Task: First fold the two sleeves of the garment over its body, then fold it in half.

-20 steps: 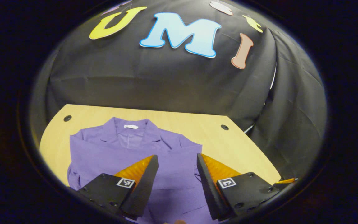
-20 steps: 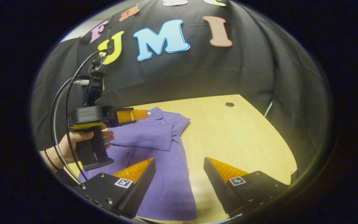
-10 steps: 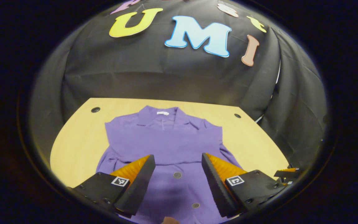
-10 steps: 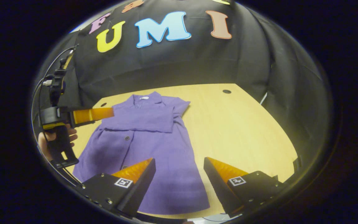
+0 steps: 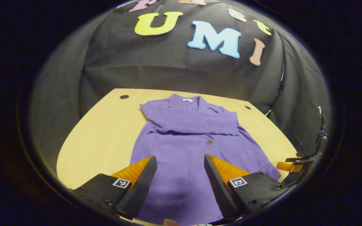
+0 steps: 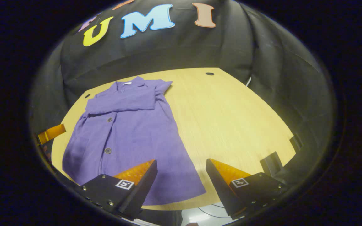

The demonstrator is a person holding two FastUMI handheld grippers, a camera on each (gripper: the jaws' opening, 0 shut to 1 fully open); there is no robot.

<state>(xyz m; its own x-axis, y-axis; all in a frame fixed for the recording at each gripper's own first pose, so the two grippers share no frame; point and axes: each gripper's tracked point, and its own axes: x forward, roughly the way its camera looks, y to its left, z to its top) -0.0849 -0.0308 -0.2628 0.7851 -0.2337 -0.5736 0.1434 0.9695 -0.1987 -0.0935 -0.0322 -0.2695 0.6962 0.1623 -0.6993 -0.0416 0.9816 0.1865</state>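
A purple buttoned garment [image 5: 196, 144] [image 6: 127, 131] lies flat on the wooden table [image 5: 102, 135] [image 6: 231, 116], collar toward the far wall. Both sleeves [image 5: 196, 121] [image 6: 121, 102] are folded across the chest. In the left gripper view my left gripper [image 5: 178, 179] is open above the garment's lower middle, with nothing between its fingers. In the right gripper view my right gripper [image 6: 181, 182] is open near the hem's right corner, also holding nothing. The right gripper's fingertip [image 5: 289, 165] pokes in at the right edge of the left gripper view; the left one's fingertip [image 6: 51, 133] shows at the left edge of the right gripper view.
Black cloth walls close in the table's far and right sides. Small round holes [image 5: 124, 97] [image 6: 209, 73] sit near the table's far corners. A dark block [image 6: 270, 163] stands at the table's near right edge. Bare wood stretches right of the garment.
Both grippers have drawn back toward the near edge and risen, so the whole garment has come into view. The left gripper has left the sleeve area. Both stay open.
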